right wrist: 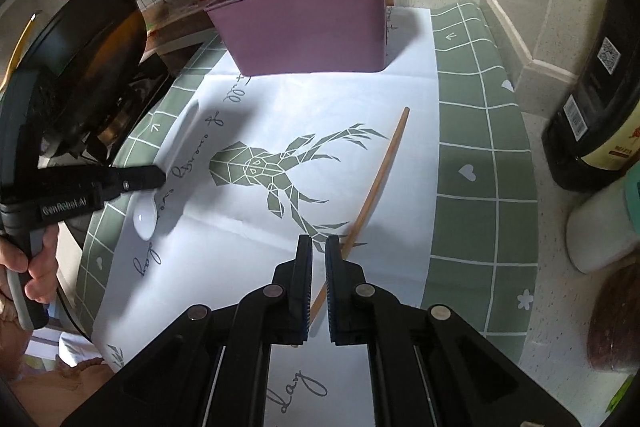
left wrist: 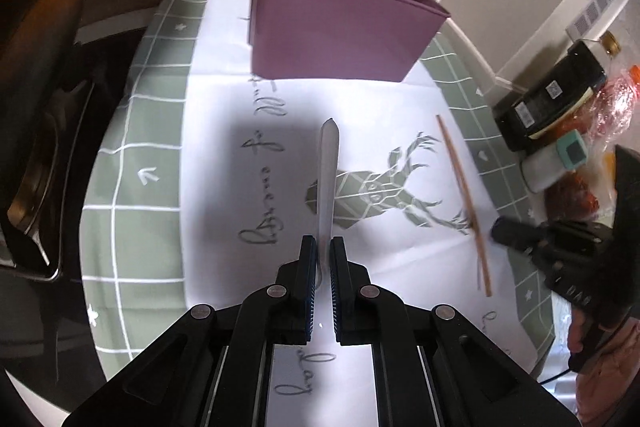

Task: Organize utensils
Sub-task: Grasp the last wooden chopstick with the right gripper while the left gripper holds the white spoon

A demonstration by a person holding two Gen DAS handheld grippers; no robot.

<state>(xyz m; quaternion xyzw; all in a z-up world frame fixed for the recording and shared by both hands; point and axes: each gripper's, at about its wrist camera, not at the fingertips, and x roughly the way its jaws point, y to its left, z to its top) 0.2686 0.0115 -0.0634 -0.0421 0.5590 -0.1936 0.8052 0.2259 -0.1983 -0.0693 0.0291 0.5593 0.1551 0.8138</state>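
Observation:
My left gripper is shut on a metal spoon, whose handle points forward above the white mat; in the right wrist view the spoon hangs bowl-down from the left gripper. My right gripper is shut on a wooden chopstick that points away over the mat; it also shows in the left wrist view, with the right gripper at its near end. A purple utensil holder stands at the far end, holding chopsticks, spoons and a white utensil.
A white mat with a deer print lies on a green checked cloth. A black pan sits on the stove at left. Dark bottles and a white container stand at right. A tiled wall is behind.

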